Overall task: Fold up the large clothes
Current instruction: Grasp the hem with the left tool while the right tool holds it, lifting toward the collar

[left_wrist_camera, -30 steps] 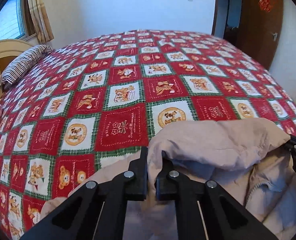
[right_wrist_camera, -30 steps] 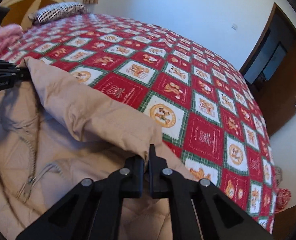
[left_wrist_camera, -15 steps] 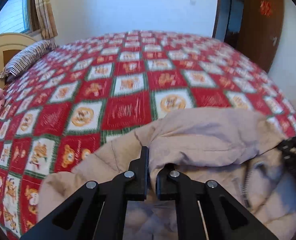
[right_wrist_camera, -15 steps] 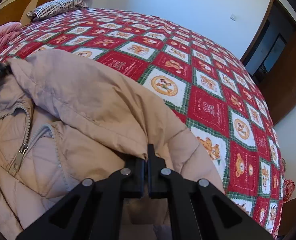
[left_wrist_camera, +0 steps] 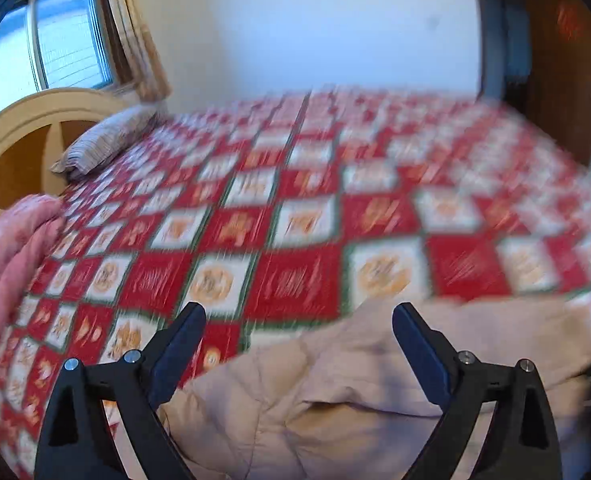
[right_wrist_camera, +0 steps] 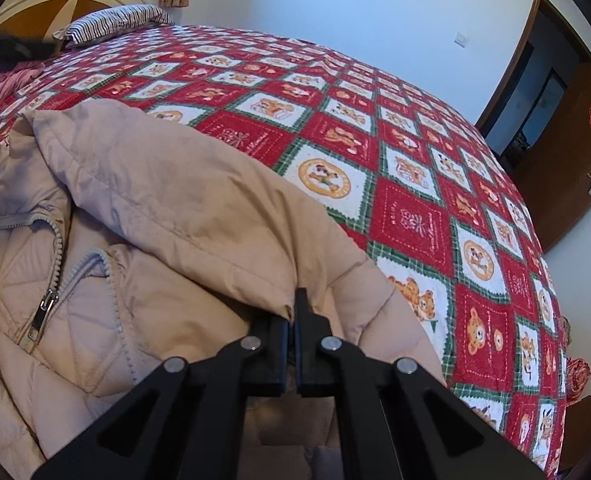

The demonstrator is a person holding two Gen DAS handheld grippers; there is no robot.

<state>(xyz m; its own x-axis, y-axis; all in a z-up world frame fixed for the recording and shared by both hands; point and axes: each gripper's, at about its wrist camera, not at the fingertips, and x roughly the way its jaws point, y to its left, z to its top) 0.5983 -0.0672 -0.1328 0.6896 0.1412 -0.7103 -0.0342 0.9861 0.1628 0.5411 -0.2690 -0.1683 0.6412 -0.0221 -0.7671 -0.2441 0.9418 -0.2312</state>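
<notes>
Okay, my left gripper [left_wrist_camera: 297, 322] is opening, jaws wide with nothing pinched, hanging over the beige jacket [right_wrist_camera: 167, 208]. My right gripper [right_wrist_camera: 293, 312] is clamped tight on the jacket's folded edge; jacket lies on the red patchwork bedspread [right_wrist_camera: 415, 184].

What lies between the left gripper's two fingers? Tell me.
In the left wrist view, the left gripper is opening; between its parted fingers lies the beige jacket, touched by neither, with the patchwork bedspread beyond.
</notes>
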